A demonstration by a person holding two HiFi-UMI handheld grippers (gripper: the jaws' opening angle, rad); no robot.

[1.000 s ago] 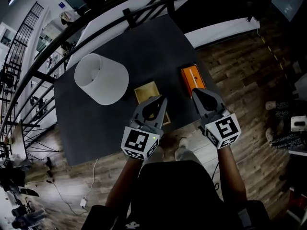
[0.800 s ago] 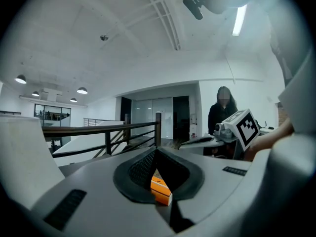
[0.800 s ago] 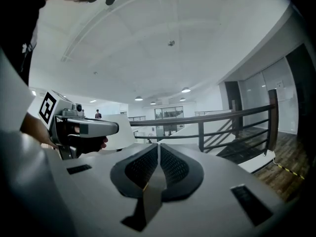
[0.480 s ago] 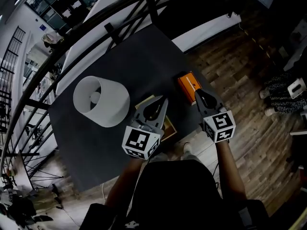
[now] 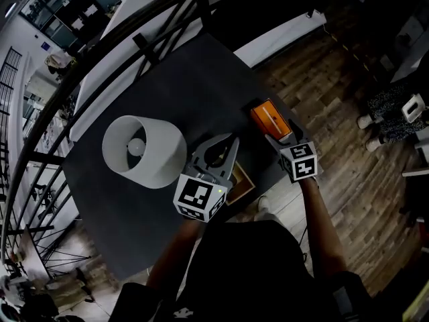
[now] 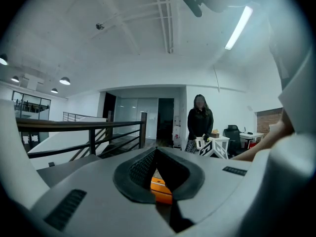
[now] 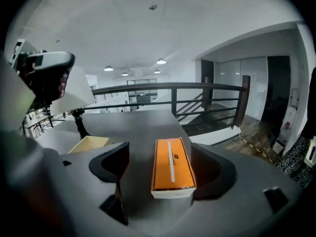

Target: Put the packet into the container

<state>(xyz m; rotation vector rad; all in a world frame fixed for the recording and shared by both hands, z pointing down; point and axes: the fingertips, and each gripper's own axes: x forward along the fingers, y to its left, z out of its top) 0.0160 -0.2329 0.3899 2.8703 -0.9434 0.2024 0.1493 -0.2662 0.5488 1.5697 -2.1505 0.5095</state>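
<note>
While opening astride the orange packet (image 7: 171, 169) at the right edge of the table (image 5: 194, 79), readies right gripper (image 5: 276, 139) for a pinch, left gripper (image 5: 228, 143) pressed together over the yellow container (image 5: 242, 180)

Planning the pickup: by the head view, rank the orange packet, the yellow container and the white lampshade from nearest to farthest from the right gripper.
1. orange packet: at the right, between the opening jaws of the right gripper.
2. yellow container: to its left, partly under the left gripper.
3. white lampshade: farthest left.
</note>
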